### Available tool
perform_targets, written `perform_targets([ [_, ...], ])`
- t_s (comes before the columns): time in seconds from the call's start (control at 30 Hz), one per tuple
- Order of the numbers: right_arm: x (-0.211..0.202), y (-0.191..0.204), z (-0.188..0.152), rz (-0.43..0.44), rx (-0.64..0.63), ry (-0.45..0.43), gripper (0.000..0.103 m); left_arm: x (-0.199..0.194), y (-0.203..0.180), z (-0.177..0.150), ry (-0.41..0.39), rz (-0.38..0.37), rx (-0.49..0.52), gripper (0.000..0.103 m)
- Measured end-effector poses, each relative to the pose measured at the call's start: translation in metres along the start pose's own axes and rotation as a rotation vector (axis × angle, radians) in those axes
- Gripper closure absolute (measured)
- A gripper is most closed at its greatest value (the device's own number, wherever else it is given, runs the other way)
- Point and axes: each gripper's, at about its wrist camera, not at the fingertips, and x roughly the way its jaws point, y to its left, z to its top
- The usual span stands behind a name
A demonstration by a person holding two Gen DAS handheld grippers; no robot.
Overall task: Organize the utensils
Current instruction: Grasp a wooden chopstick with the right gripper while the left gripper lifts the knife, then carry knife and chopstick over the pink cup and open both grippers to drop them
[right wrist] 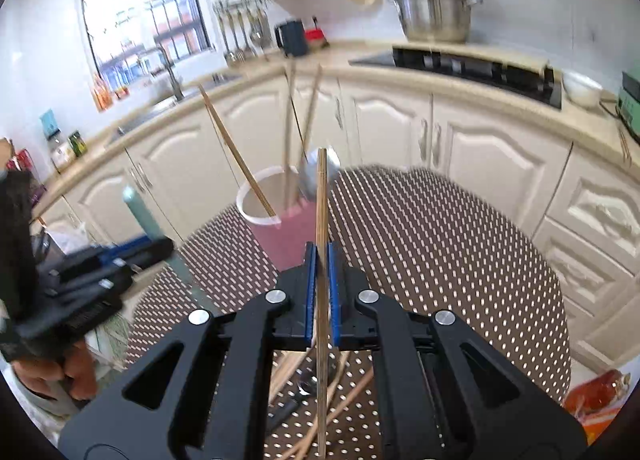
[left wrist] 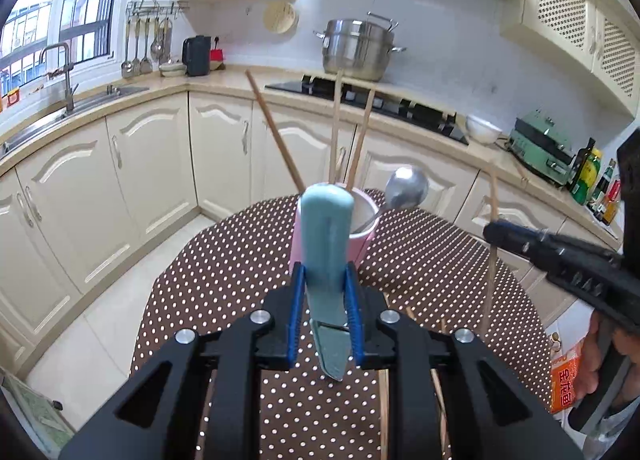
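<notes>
A pink utensil cup [left wrist: 362, 238] stands on the round dotted table [left wrist: 224, 272]; it also shows in the right wrist view [right wrist: 288, 230]. It holds three wooden chopsticks [left wrist: 335, 132] and a steel ladle [left wrist: 406, 186]. My left gripper [left wrist: 325, 282] is shut on a knife with a light blue handle [left wrist: 326, 244], handle up, blade [left wrist: 332, 352] down, just in front of the cup. My right gripper [right wrist: 321, 260] is shut on a single upright chopstick [right wrist: 321, 204], right of the cup; it shows in the left wrist view [left wrist: 493, 220] too.
Several loose chopsticks [right wrist: 340, 400] and a spoon [right wrist: 308, 384] lie on the table below the right gripper. Cream cabinets, a sink [left wrist: 60, 112], a hob with a steel pot [left wrist: 356, 48] and bottles [left wrist: 592, 176] ring the table. An orange packet [left wrist: 564, 380] sits at the right.
</notes>
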Motion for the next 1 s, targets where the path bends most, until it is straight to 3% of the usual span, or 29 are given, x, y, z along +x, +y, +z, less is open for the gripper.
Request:
perform_targets([
  [0.2,-0.03,0.016,0.032,0.007,-0.044,-0.129,0.097,-0.011,-0.011,0.015,-0.048,-0.018,0.017,0.084],
  [0.77,-0.042,0.037,0.094,0.027,-0.043,-0.402,0.097,-0.027,-0.018,0.094,-0.291,-0.006,-0.016,0.084],
  [1.0,-0.028,0.034,0.099,0.03,-0.02,-0.46,0.097,0.005,-0.015,0.095,-0.283,0.009,-0.029,0.084],
])
